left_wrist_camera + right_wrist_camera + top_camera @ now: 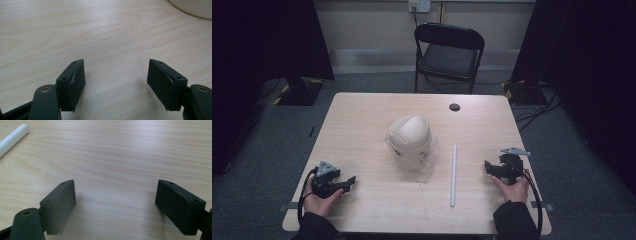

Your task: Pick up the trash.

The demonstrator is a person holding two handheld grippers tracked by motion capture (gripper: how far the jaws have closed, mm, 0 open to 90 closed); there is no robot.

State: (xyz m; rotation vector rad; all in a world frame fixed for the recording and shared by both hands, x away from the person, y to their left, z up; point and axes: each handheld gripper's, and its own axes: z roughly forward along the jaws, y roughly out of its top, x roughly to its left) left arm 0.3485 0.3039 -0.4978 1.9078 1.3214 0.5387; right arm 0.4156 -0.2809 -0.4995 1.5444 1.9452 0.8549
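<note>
A cream, dome-shaped lidded cup (410, 140) stands in clear plastic wrapping at the middle of the wooden table (362, 120). To its right lies a long white straw (454, 175), pointing away from me; its end (13, 136) shows at the top left of the right gripper view. My left gripper (348, 182) rests low at the front left, jaws open over bare wood (116, 82), with the cup's edge (195, 8) at the far upper right. My right gripper (489, 167) sits at the front right, open with nothing between its jaws (116, 205).
A black folding chair (447, 55) stands beyond the table's far edge. A round cable hole (454, 107) is near the back right of the tabletop. Dark curtains and stands flank both sides, with cables on the floor at the right.
</note>
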